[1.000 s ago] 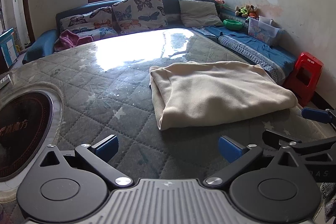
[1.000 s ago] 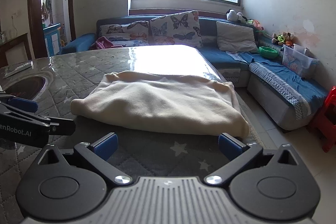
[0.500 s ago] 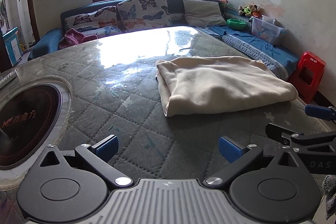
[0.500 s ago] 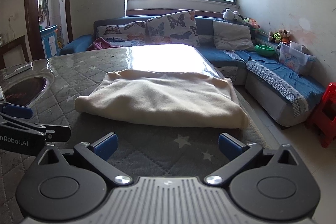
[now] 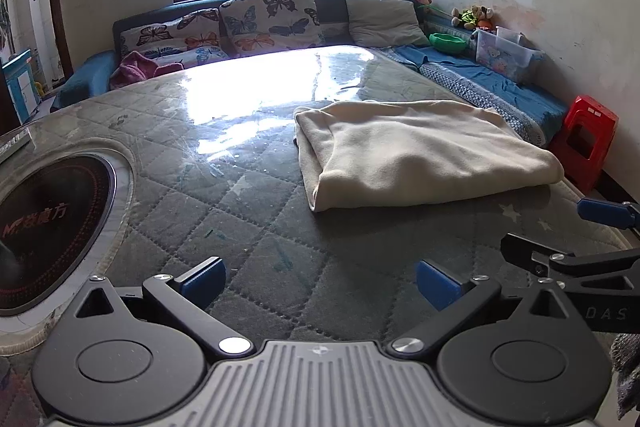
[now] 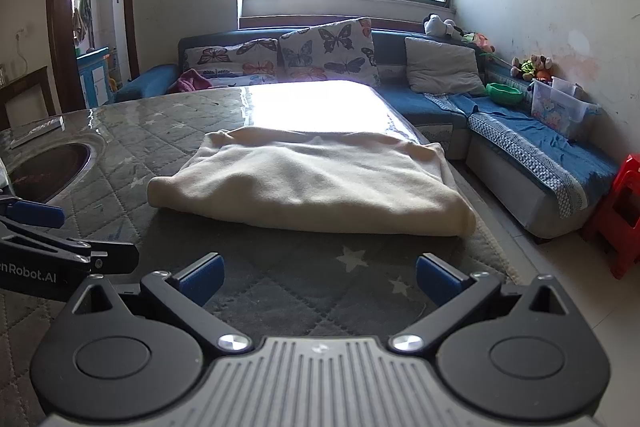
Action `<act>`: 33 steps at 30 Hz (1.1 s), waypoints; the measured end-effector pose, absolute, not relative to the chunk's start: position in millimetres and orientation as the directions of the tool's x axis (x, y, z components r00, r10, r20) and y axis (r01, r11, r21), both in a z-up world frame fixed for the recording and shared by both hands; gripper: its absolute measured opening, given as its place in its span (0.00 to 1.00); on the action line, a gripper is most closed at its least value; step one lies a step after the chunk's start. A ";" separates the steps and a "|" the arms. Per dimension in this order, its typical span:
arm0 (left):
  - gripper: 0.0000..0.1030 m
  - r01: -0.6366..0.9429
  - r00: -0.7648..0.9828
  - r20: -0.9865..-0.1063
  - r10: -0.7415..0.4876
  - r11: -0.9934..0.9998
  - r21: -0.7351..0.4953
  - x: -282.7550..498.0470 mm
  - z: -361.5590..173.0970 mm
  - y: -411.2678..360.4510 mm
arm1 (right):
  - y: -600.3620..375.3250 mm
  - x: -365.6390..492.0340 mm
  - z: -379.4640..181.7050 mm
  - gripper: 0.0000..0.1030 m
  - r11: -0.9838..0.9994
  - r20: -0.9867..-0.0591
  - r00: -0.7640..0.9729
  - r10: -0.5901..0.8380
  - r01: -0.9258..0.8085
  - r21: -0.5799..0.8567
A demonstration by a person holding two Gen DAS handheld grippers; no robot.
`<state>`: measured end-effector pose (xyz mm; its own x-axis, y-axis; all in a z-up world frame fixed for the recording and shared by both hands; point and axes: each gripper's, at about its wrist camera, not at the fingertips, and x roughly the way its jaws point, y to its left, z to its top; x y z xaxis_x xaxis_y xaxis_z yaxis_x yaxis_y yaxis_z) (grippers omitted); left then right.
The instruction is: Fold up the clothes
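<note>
Both tools, left tool and right tool, gape wide and empty, having backed off the folded cream fleece garment, which lies on the quilted grey tabletop beyond them; folding seems finished.

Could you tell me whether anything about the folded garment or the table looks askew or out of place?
Nothing stands out. The cream garment lies folded in a fairly neat rectangle on the quilted table cover, with only soft rumples on top. Both the left gripper and right gripper are open and clear of it.
</note>
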<state>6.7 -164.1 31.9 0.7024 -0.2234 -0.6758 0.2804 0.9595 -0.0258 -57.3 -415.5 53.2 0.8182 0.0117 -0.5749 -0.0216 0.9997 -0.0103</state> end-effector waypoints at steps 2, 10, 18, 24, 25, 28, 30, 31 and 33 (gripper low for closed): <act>1.00 0.282 0.701 -0.677 -0.224 0.959 -0.026 6.4 31.6 -164.4 | -415.5 -57.4 53.0 1.00 1.000 -0.575 0.818 0.010 -0.020 -0.011; 1.00 0.287 0.697 -0.680 -0.229 0.958 -0.028 5.2 30.7 -165.8 | -416.3 -57.8 52.1 1.00 1.000 -0.576 0.817 0.003 -0.014 -0.014; 1.00 0.294 0.697 -0.679 -0.231 0.956 -0.023 2.2 31.0 -168.0 | -417.7 -59.6 50.2 1.00 1.000 -0.578 0.816 -0.002 -0.006 -0.011; 1.00 0.298 0.697 -0.678 -0.232 0.954 -0.021 -0.3 31.3 -169.6 | -418.7 -60.0 49.0 1.00 1.000 -0.579 0.815 -0.004 -0.003 -0.011; 1.00 0.298 0.698 -0.678 -0.233 0.954 -0.021 -0.7 31.3 -169.9 | -418.7 -59.9 49.0 1.00 1.000 -0.578 0.816 -0.005 -0.002 -0.011; 1.00 0.301 0.697 -0.678 -0.233 0.953 -0.018 -2.0 31.3 -170.9 | -418.8 -60.9 48.7 1.00 1.000 -0.578 0.816 -0.008 0.001 -0.013; 1.00 0.304 0.698 -0.677 -0.234 0.952 -0.015 -2.9 31.3 -171.6 | -419.3 -61.4 48.7 1.00 1.000 -0.578 0.816 -0.008 0.001 -0.012; 1.00 0.306 0.698 -0.677 -0.234 0.952 -0.014 -3.4 31.3 -171.9 | -419.5 -61.5 48.6 1.00 1.000 -0.578 0.816 -0.009 0.003 -0.011; 1.00 0.307 0.698 -0.677 -0.235 0.952 -0.014 -3.9 31.6 -172.0 | -419.8 -61.9 48.6 1.00 1.000 -0.577 0.817 -0.010 0.004 -0.012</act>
<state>-3.9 -172.0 31.6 0.6976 -0.2348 -0.6769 0.3066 0.9517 -0.0141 -61.9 -419.8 48.6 0.8170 -0.0102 -0.5765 0.0043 0.9999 -0.0116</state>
